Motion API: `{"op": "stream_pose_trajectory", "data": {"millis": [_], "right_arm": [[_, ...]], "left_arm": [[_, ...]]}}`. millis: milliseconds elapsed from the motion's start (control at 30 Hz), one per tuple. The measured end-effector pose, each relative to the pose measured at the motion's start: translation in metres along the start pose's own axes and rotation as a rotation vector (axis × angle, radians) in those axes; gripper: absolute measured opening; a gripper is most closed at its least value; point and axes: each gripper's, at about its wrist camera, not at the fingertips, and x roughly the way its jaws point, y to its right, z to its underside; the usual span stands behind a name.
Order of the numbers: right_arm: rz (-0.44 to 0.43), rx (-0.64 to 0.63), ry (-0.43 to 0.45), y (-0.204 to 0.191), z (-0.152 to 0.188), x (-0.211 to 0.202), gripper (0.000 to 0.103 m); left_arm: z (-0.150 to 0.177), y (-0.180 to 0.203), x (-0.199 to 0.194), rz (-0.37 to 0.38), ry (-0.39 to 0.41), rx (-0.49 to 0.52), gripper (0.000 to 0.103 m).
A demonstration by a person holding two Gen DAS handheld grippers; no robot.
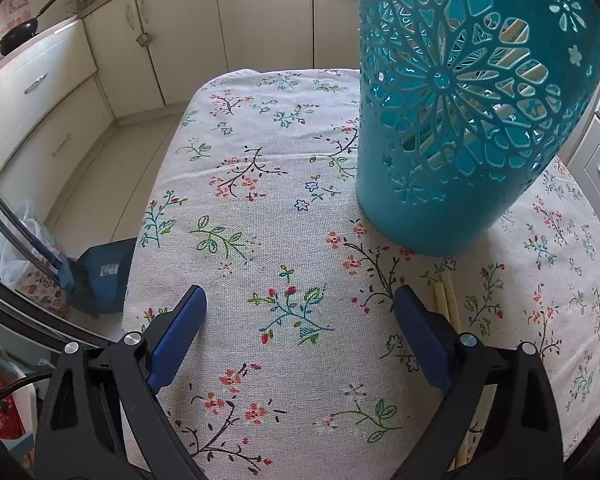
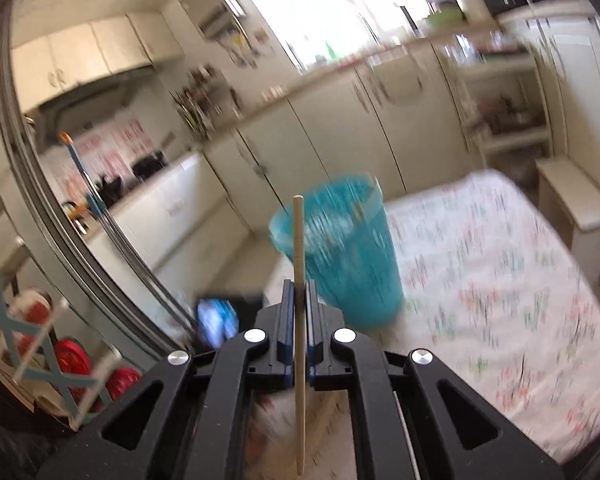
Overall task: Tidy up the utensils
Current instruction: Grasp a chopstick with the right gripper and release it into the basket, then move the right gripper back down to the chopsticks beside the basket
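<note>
A floral cloth (image 1: 284, 184) covers the table and fills the middle of the left wrist view; the teal holder (image 1: 460, 120) stands on it at upper right, pale sticks showing through its cut-outs; the left gripper (image 1: 300, 320) sits low in the frame, fingers wide apart and holding nothing; two chopsticks (image 1: 446, 300) lie on the cloth just beside its right finger. In the blurred right wrist view, the right gripper (image 2: 300, 300) pinches one upright chopstick (image 2: 299, 280) at centre, the holder (image 2: 340, 252) behind it.

Teal cutout-flower holder (image 1: 460, 120); white floral tablecloth (image 1: 260, 200); pale wooden chopstick (image 2: 299, 320); blue-padded black tongs (image 1: 300, 300).
</note>
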Motion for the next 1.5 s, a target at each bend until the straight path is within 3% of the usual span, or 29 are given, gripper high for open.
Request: {"op": "stream_pose_trajectory", "data": {"millis": [267,400,533,667,733,967,1100,1267,1400,1500], "right_arm": [[-0.050,-0.054,0.239,-0.036,-0.075,-0.004,0.006],[0.042,-0.087,0.376,-0.047,-0.105,0.023,0.006],[0.175,-0.112,0.396,-0.038,-0.106,0.069,0.006],[0.249,-0.131,0.290,-0.025,-0.087,0.112,0.006],[0.254,-0.140,0.248,-0.019,-0.076,0.115,0.008],[0.233,-0.189,0.206,-0.029,-0.032,0.074,0.021],[0.241,-0.187,0.158,-0.028,0.005,0.052,0.024],[0.284,-0.161,-0.055,-0.005,0.067,0.062,0.025],[0.300,-0.121,-0.219,0.012,0.090,0.089,0.025],[0.295,-0.122,-0.278,0.015,0.095,0.105,0.025]], "left_arm": [[0.001,0.001,0.002,-0.002,-0.004,0.009,0.091],[0.001,0.001,0.002,0.000,-0.004,0.005,0.091],[0.001,0.001,0.002,0.002,-0.003,0.002,0.091],[0.001,0.000,0.002,0.006,-0.002,-0.002,0.091],[0.001,-0.001,0.002,0.009,-0.001,-0.006,0.091],[0.001,-0.003,0.001,0.011,0.001,-0.011,0.091],[0.001,-0.004,0.001,0.007,0.000,-0.016,0.091],[0.001,-0.004,0.002,0.000,-0.001,-0.014,0.091],[0.001,-0.008,0.000,-0.012,0.014,-0.037,0.091],[0.002,-0.018,-0.005,-0.010,0.040,-0.092,0.091]]}}
